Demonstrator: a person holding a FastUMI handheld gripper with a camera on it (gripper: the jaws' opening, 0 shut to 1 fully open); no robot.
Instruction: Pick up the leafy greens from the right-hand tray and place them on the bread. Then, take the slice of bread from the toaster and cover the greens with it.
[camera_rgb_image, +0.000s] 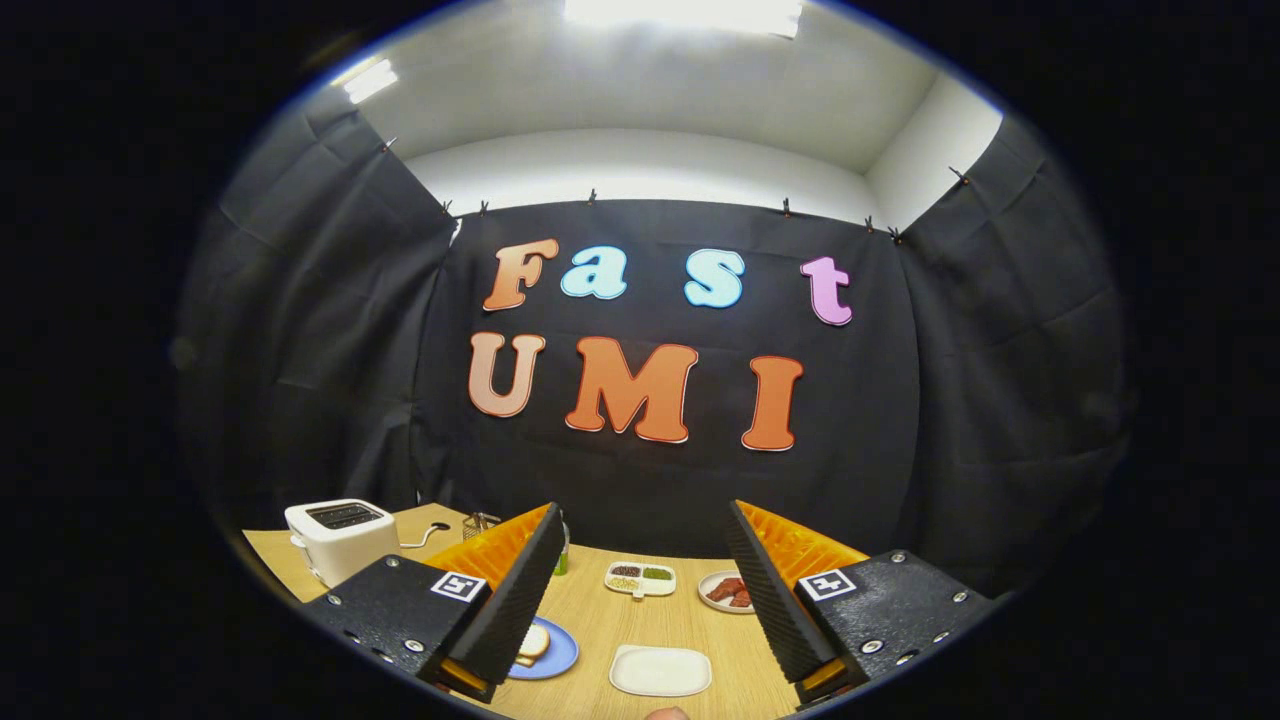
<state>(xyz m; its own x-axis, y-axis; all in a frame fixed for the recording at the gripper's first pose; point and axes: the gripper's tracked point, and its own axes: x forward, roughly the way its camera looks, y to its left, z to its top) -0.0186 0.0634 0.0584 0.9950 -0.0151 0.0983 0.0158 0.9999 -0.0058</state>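
My gripper (643, 525) is held above the wooden table (590, 610), open wide, with nothing between its fingers. Below, beside the left finger, a blue plate (558, 655) carries a slice of bread (534, 642) that the finger partly hides. Beyond the fingers lies a small white divided tray (640, 590) holding a patch of greens (657, 573) along with dark and pale bits. A white toaster (340, 540) stands at the far left of the table. Its slots look dark, and I cannot make out a slice in them.
A white plate (716, 598) with reddish pieces sits right of the divided tray. An empty white rectangular dish (660, 670) lies nearest, between the fingers. A small green bottle (563, 556) and a wire holder (480, 522) stand behind the left finger. The black cloth wall closes the back.
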